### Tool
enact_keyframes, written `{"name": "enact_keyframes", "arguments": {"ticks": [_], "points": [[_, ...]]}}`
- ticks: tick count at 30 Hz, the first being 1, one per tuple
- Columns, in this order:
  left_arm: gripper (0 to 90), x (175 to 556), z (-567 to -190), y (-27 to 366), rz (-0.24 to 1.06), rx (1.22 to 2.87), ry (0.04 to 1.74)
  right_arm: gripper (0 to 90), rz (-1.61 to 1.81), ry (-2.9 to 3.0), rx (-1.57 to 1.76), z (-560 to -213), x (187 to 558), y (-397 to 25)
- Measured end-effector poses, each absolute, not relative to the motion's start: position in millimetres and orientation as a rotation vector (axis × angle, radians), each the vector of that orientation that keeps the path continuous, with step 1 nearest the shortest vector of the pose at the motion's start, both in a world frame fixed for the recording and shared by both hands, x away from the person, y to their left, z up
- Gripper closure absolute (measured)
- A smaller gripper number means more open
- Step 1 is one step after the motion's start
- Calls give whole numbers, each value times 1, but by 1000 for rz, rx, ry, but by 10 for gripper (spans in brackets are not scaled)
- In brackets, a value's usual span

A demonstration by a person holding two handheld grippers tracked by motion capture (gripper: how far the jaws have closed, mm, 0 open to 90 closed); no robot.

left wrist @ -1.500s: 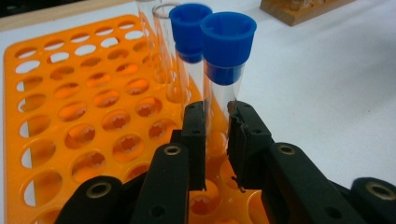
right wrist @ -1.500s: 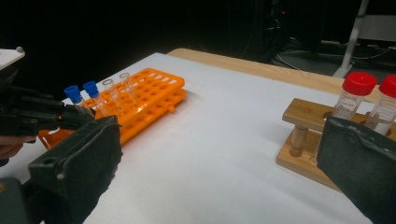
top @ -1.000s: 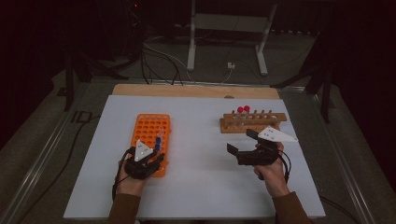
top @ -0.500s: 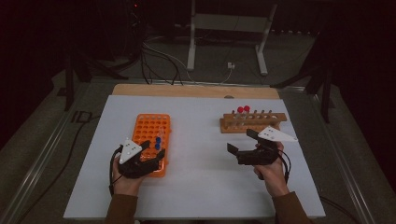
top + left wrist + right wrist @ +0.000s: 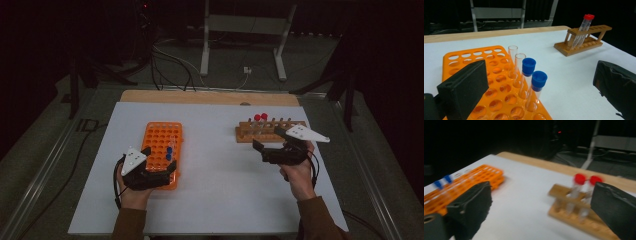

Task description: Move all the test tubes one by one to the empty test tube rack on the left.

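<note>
The two blue-capped tubes [image 5: 532, 82] stand upright in the orange rack [image 5: 162, 152], in neighbouring holes toward its near right side, with two uncapped clear tubes [image 5: 515, 62] in the holes just behind them. A second ago the left gripper [image 5: 159, 176] sat over the near end of the rack, close to the blue caps; half a second ago it had slid toward the person, and now it lies at the rack's near edge, turned so that its jaws point across the near right corner. In the left gripper view the jaws stand wide apart with nothing between them, one on each side of the tube row, which suggests the hand has backed off to line up a grasp rather than taken a tube.

The right gripper [image 5: 267, 150] has hardly shifted over the same second; it hovers just in front of the wooden rack [image 5: 267, 131], jaws spread and empty. The right gripper view is blurred, so the hand is probably turning a little. Two red-capped tubes [image 5: 260, 118] stand at the left end of that wooden rack, well apart from the orange one across the white table [image 5: 215, 200].

My reading: no tube has left its hole yet, and the work seems to be at the approach stage, the blue-capped pair being the likeliest next pick for the left hand
</note>
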State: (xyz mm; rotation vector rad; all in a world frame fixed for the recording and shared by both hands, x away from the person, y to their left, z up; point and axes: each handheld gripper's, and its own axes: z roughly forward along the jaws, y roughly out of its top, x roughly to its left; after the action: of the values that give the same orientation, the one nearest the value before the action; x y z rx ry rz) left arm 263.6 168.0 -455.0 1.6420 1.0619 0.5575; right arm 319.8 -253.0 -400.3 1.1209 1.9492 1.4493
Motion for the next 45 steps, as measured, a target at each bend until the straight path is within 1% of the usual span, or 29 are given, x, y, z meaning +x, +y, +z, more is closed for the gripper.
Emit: {"name": "enact_keyframes", "arguments": {"ticks": [4, 9, 12, 15, 18, 21, 32, 39, 42, 45], "points": [[5, 264, -456, 169, 550, 1636, 1070, 126, 1435, 1908, 1157, -396, 337, -261], [5, 264, -457, 172, 548, 1614, 1090, 193, 1366, 1899, 1219, -402, 361, -267], [5, 265, -458, 174, 545, 1609, 1097, 309, 1324, 1887, 1260, -408, 374, -273], [5, 265, -458, 175, 535, 1593, 1105, 455, 1300, 1878, 1283, -415, 385, -280], [5, 265, -459, 177, 532, 1590, 1109, 536, 1258, 1901, 1298, -424, 393, -281], [5, 266, -459, 177, 530, 1587, 1110, 585, 1212, 1922, 1283, -432, 399, -279], [5, 266, -460, 178, 521, 1580, 1115, 687, 1159, 1955, 1305, -453, 416, -268], [5, 267, -460, 177, 517, 1585, 1113, 710, 1148, 1964, 1306, -458, 422, -262], [5, 267, -461, 176, 516, 1589, 1110, 744, 1161, 1959, 1315, -459, 422, -262], [5, 267, -461, 177, 516, 1586, 1115, 748, 1168, 1948, 1298, -457, 419, -263]]}}
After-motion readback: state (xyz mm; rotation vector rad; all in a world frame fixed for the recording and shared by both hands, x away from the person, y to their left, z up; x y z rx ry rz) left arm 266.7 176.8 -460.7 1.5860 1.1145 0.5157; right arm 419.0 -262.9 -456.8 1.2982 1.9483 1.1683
